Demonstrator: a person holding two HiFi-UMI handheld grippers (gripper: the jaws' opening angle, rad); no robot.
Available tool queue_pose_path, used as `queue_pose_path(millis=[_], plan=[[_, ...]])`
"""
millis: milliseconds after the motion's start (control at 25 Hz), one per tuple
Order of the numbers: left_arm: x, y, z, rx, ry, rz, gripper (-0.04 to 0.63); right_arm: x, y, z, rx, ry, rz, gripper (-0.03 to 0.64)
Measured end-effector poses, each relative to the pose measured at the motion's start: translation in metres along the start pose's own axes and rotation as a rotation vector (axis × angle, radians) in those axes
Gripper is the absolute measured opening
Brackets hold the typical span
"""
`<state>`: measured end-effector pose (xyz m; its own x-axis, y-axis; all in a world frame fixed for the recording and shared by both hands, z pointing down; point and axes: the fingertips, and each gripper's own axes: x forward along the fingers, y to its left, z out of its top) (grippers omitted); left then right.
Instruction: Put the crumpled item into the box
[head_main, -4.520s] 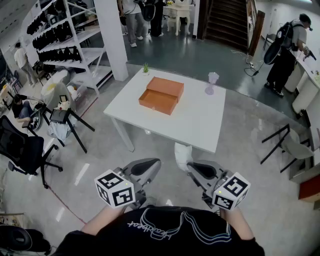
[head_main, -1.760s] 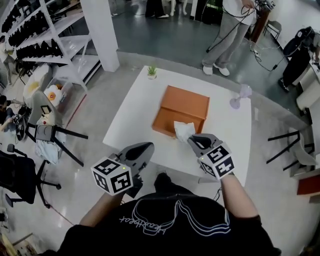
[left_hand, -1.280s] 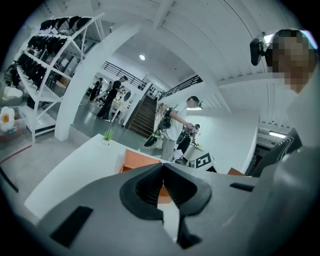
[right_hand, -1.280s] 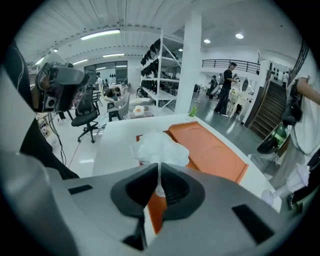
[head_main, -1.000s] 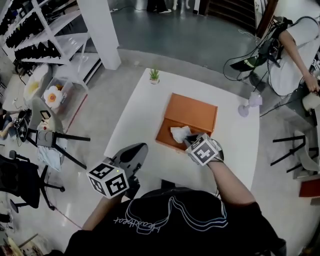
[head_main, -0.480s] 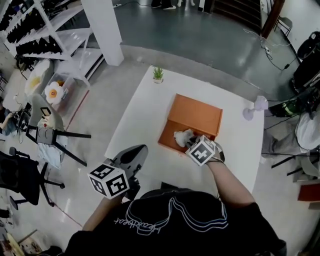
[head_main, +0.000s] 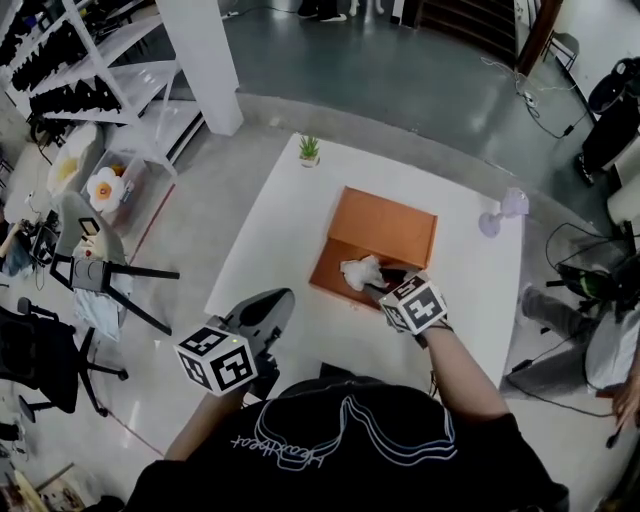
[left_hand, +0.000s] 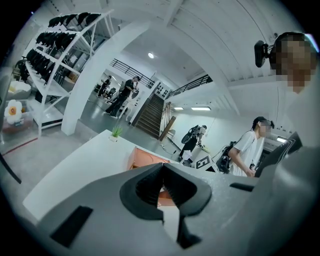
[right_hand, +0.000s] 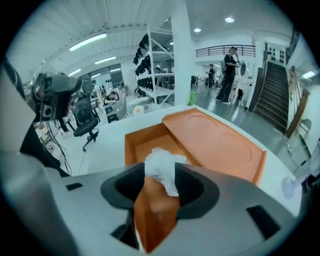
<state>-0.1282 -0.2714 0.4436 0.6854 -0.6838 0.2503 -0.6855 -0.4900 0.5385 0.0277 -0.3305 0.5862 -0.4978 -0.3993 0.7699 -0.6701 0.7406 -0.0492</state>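
Hovering at the near edge of the flat orange cardboard box (head_main: 322, 284) (right_hand: 131, 146) on the white bench (head_main: 268, 232), the right gripper (head_main: 386, 286) (right_hand: 160, 181) has its jaws opening wide. Its own view shows the crumpled white tissue (right_hand: 162, 167) between them, over the box's open tray. The head view shows only the tissue (head_main: 357, 272) poking out past the gripper. The left gripper (head_main: 268, 302) (left_hand: 162, 172), well short of the box, shows jaws pressed together and empty in its own view.

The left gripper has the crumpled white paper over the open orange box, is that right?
No, it's the right gripper: the right gripper view shows the crumpled white paper between its opening jaws, over the open orange box.
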Motion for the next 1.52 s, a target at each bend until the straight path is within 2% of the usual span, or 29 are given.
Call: queue_pose_path(millis=[200, 320, 520, 640, 760, 920, 1040, 1200, 1520], plan=[[0.0, -0.012, -0.003, 0.01, -0.002, -0.023, 0.005, -0.039, 0.017, 0.015, 0.074, -0.161, 0.037, 0.168], [0.001, -0.027, -0.004, 0.026, -0.001, -0.046, 0.005, -0.073, 0.032, 0.026, 0.104, -0.285, 0.056, 0.126], [-0.007, -0.049, -0.008, 0.032, -0.003, -0.088, 0.005, -0.117, 0.065, 0.04, 0.117, -0.449, 0.114, 0.005], [-0.012, -0.06, -0.011, 0.039, -0.002, -0.109, 0.005, -0.137, 0.079, 0.044, 0.12, -0.536, 0.126, 0.003], [-0.018, -0.073, -0.013, 0.053, -0.011, -0.135, 0.005, -0.157, 0.085, 0.044, 0.166, -0.633, 0.133, 0.003], [-0.027, -0.091, -0.018, 0.066, -0.017, -0.175, 0.005, -0.184, 0.105, 0.047, 0.204, -0.732, 0.186, 0.003], [-0.033, -0.1, -0.023, 0.072, -0.017, -0.201, 0.005, -0.199, 0.124, 0.051, 0.187, -0.782, 0.231, 0.003], [-0.039, -0.101, -0.028, 0.075, -0.022, -0.214, 0.005, -0.206, 0.136, 0.053, 0.159, -0.813, 0.235, 0.003], [-0.045, -0.109, -0.026, 0.082, -0.03, -0.224, 0.005, -0.209, 0.144, 0.046, 0.136, -0.773, 0.209, 0.003]])
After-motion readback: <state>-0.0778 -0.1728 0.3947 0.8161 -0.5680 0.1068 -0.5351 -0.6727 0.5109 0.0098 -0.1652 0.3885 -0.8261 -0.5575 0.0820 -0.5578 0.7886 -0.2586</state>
